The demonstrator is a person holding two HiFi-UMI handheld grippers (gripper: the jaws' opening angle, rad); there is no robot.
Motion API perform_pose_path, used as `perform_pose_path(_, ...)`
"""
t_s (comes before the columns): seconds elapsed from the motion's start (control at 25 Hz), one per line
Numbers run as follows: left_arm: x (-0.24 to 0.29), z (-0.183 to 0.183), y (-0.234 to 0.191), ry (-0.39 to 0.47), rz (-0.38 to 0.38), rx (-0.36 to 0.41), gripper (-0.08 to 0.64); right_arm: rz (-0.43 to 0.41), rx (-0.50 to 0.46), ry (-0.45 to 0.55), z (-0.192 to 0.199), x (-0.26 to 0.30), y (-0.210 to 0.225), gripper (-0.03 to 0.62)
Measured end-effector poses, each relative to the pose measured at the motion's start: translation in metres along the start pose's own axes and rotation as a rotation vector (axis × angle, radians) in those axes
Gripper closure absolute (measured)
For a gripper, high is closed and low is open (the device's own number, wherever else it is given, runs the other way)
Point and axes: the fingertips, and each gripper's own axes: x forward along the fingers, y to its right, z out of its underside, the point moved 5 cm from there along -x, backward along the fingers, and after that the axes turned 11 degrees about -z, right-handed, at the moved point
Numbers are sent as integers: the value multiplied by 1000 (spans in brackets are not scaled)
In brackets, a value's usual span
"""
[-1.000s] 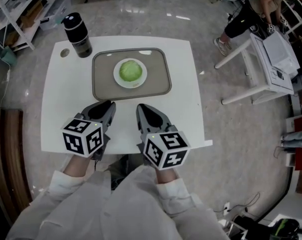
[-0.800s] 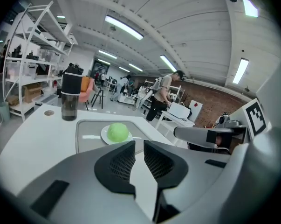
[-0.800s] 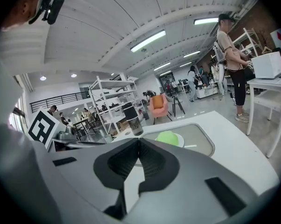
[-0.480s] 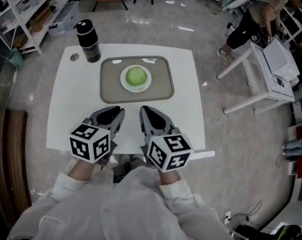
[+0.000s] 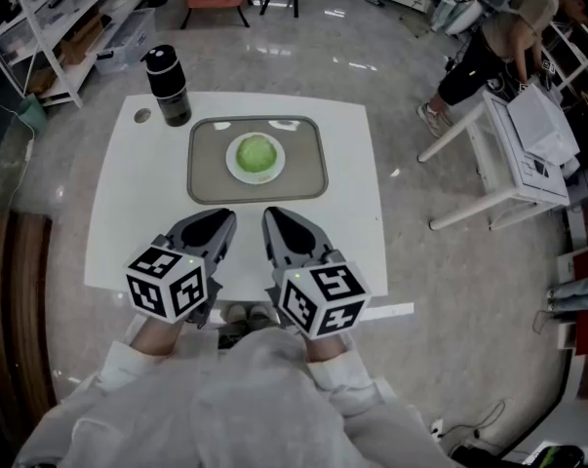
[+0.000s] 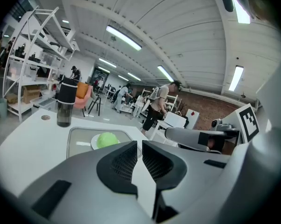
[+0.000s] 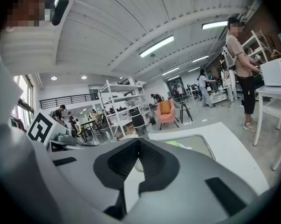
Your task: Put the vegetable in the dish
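One table point(image 5: 137, 203), tray point(image 5: 303, 174), dish point(image 5: 231, 164), vegetable point(image 5: 256, 152) and bottle point(image 5: 167, 86) each; two tools (left tool point(image 5: 225, 218), right tool point(image 5: 272, 215)).

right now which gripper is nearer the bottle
Left. The left gripper is over the table's near edge, closer to the person than the bottle and slightly to its right; the right gripper is beside it, farther right still.

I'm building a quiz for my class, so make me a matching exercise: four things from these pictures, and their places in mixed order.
1 green vegetable
2 white dish
3 black bottle
4 left gripper

A far left corner of the table
B on the grey tray
C on the dish
D over the table's near edge, jaws shut

Pairs: 1-C, 2-B, 3-A, 4-D.
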Motion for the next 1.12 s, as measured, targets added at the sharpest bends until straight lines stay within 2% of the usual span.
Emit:
perform_pose_path(0.48,-13,4,6,35,-12,3,545,-33,-28,-7,3,-7,-10,577)
perform_pose_path(1.12,-12,6,19,44,11,13,550,-44,-83,-30,3,-11,-11,578)
